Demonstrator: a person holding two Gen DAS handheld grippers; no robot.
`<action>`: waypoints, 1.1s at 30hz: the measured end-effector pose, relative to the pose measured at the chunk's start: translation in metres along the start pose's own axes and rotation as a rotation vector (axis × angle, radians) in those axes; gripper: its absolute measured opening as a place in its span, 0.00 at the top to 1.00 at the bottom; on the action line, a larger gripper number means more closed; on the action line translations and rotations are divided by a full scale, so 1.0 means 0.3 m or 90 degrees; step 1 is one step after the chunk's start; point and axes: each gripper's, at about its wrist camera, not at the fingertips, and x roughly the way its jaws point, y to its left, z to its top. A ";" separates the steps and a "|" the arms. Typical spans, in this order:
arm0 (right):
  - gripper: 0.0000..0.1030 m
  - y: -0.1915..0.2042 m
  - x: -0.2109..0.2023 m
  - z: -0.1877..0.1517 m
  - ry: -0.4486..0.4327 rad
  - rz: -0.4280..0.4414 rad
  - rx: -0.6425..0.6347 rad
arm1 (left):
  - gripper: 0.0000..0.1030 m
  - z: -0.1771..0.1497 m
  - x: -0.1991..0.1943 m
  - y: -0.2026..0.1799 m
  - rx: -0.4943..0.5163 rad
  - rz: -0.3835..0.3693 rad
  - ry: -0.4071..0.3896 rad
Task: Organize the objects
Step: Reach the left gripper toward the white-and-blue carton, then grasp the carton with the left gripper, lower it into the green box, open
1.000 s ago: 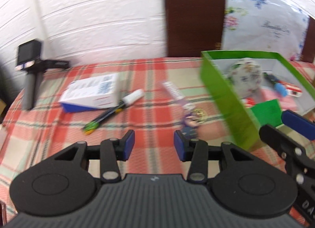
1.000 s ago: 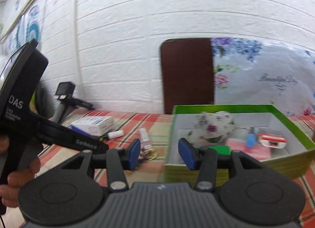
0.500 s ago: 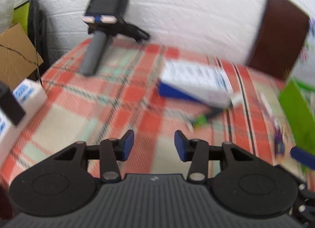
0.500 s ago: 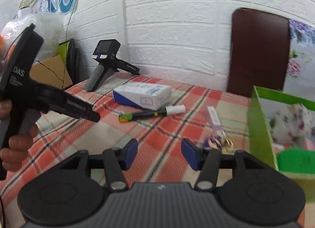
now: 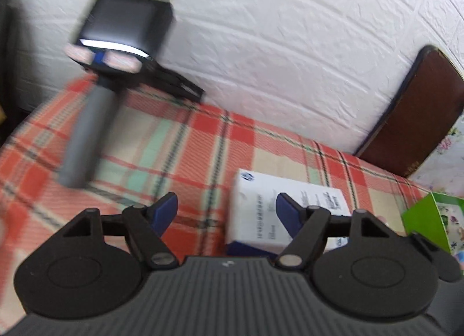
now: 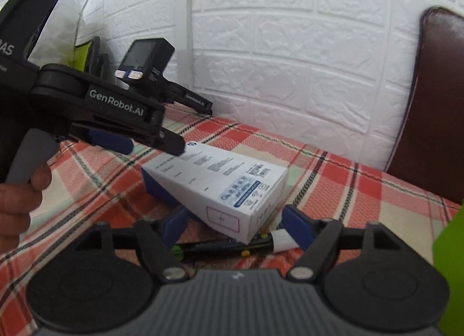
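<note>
A white and blue carton (image 6: pixel 220 182) lies on the plaid tablecloth (image 6: pixel 87 179). My right gripper (image 6: pixel 235 225) hovers at its near end. Its jaws are opening, the carton's corner shows between the pads, and they do not press it. A black marker with a white cap (image 6: pixel 226 247) lies just in front of that corner. My left gripper (image 6: pixel 150 144), held by a hand (image 6: pixel 20 191), reaches the carton's far left end. In the left wrist view the left gripper (image 5: pixel 226 214) is opening beside the carton (image 5: pixel 255 211), holding nothing.
A spare handheld gripper with a grey handle (image 5: pixel 87 133) leans near the white brick wall (image 5: pixel 290 46) at the table's far left. The green box (image 5: pixel 426 220) stands to the right. A brown chair back (image 6: pixel 435 104) rises behind the table.
Both views have swung left, away from the green box and onto the white carton. Both pairs of jaws stand wider apart than before, and the left gripper has come close to the carton.
</note>
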 end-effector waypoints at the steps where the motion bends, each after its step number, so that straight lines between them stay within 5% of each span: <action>1: 0.28 -0.004 0.023 0.000 0.009 0.003 0.004 | 0.30 -0.004 0.019 0.002 -0.009 -0.021 0.006; 3: 0.30 -0.008 0.051 -0.003 0.019 0.012 0.014 | 0.53 -0.003 0.029 0.013 -0.047 -0.089 0.012; 6: 0.34 -0.004 0.019 -0.008 0.007 0.015 0.022 | 0.53 -0.012 -0.017 -0.016 -0.049 -0.066 -0.005; 15: 0.34 -0.030 -0.287 -0.024 -0.092 -0.054 0.008 | 0.53 -0.045 -0.246 -0.244 0.014 -0.110 -0.073; 26: 0.34 -0.415 -0.679 -0.215 -0.124 -0.220 0.097 | 0.53 -0.162 -0.190 -0.823 0.145 -0.269 -0.017; 33: 0.34 -0.694 -0.741 -0.340 -0.115 -0.286 0.196 | 0.52 -0.222 -0.062 -1.154 0.233 -0.289 0.019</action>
